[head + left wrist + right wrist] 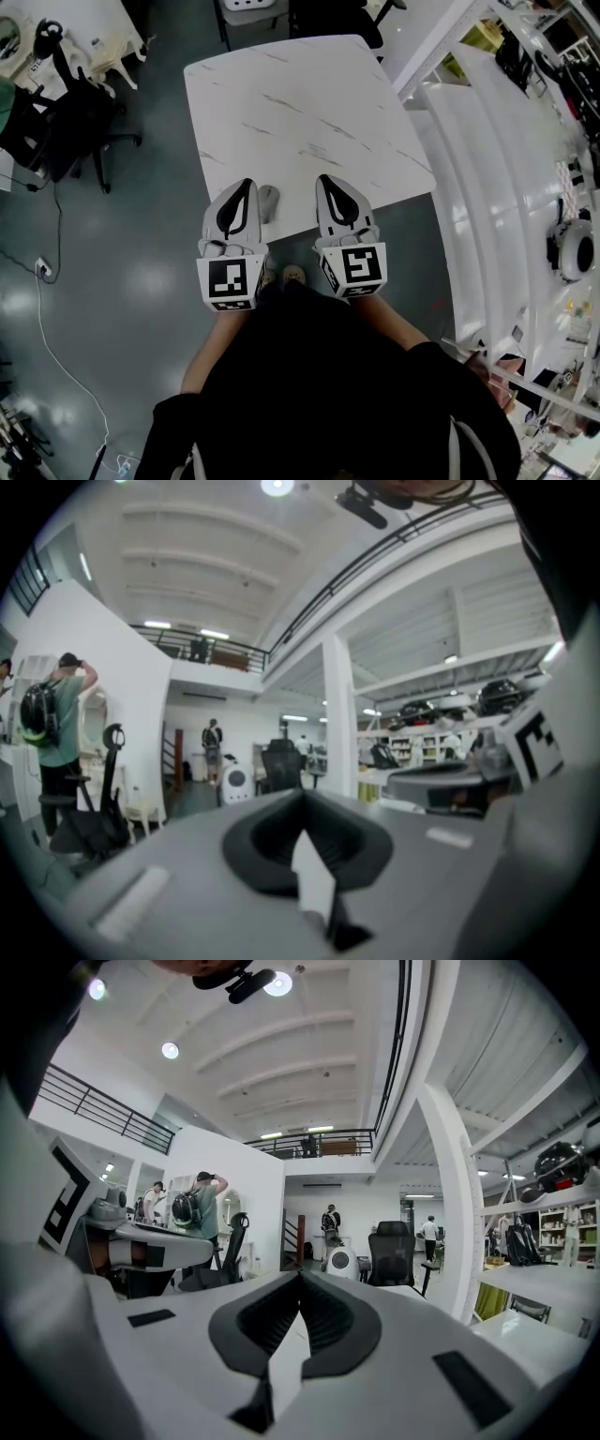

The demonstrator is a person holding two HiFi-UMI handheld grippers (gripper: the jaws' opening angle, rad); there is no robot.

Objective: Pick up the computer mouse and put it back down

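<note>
The grey computer mouse [269,202] lies on the white, marble-patterned worktop [300,103], close to the edge nearest me. Nothing holds it or touches it.

In the head view it sits between my two claws, much nearer the left one. It shows just to the right of the left claw [247,182], beside its body and a little behind its tip. The right claw [324,177] is further off, with bare worktop between it and the mouse.

I hold both tools side by side, pointing away from me over the near edge of the worktop. Their marker cubes [231,281] face up toward my head. My forearms [211,342] reach forward from black sleeves.

Each tool points about level. The left gripper view looks past its claw [302,792] into a large, bright hall, not at the worktop. The right gripper view does the same past its claw [300,1274].

Both claws are closed. In each gripper view the two jaws meet at the tips, leaving only a dark teardrop-shaped hollow behind them. Nothing is between the jaws of either claw. The mouse shows in neither gripper view.
</note>
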